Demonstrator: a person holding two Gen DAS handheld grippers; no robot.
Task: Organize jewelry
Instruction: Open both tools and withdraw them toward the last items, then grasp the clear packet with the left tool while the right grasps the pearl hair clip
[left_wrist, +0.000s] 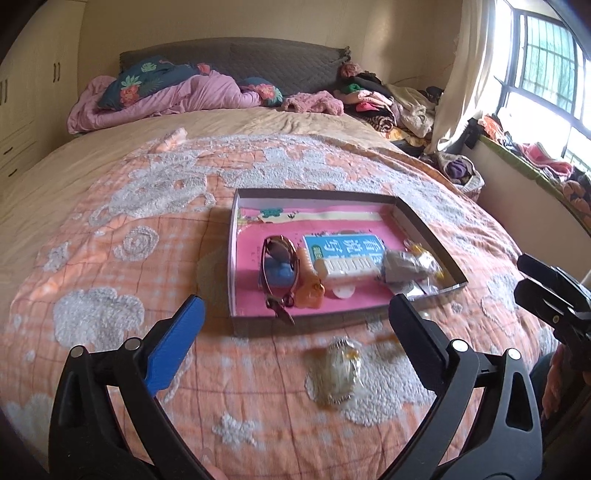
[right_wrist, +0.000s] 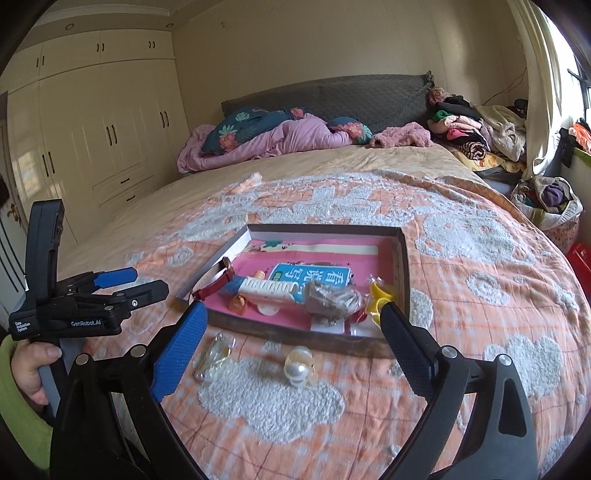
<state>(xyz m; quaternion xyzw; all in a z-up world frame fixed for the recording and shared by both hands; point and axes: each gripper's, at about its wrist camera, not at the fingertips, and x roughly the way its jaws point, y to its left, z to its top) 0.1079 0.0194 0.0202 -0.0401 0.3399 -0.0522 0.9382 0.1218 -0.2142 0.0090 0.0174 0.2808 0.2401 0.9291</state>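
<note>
A shallow cardboard box with a pink lining lies on the bed. In it are a red-strapped watch, a white comb-like clip, an orange trinket, bagged jewelry and a yellow piece. In front of the box, a clear bag with a pearl piece and a pearl ornament lie on the blanket. My left gripper is open and empty. My right gripper is open and empty above the ornament.
The bed has an orange quilt with white tufted patterns. Pink bedding and pillows lie at the headboard. Piled clothes sit at the far right. A wardrobe stands left. A red crate is beside the bed.
</note>
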